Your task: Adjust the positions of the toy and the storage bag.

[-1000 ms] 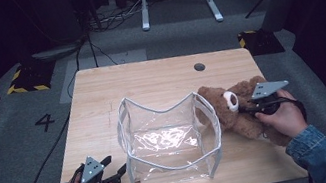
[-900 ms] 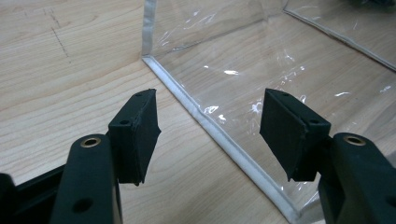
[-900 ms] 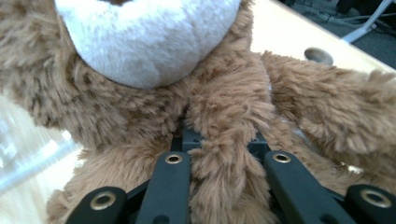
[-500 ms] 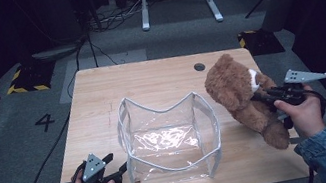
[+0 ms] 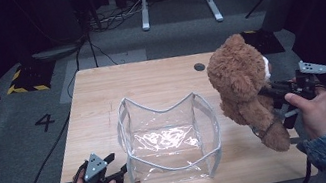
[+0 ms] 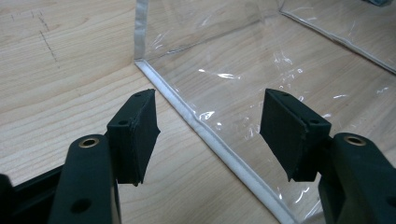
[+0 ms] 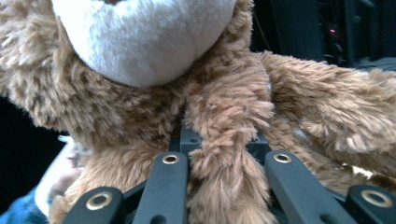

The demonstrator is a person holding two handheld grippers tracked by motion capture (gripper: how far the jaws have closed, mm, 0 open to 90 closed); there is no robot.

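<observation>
Right tongs [image 5: 272, 90] squeezing fluffy brown teddy bear [image 5: 244, 87], lifted at right. Left tongs [image 5: 113, 168] wide, empty, near clear plastic bag [image 5: 169, 138]. Next: lower bear into bag.

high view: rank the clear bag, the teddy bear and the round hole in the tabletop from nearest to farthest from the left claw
1. clear bag: right beside the left claw, at the table's front middle.
2. teddy bear: held up at the right side by the right claw.
3. round hole: in the tabletop near the far right edge, about as far off as the bear; these last two are hard to rank.
</observation>
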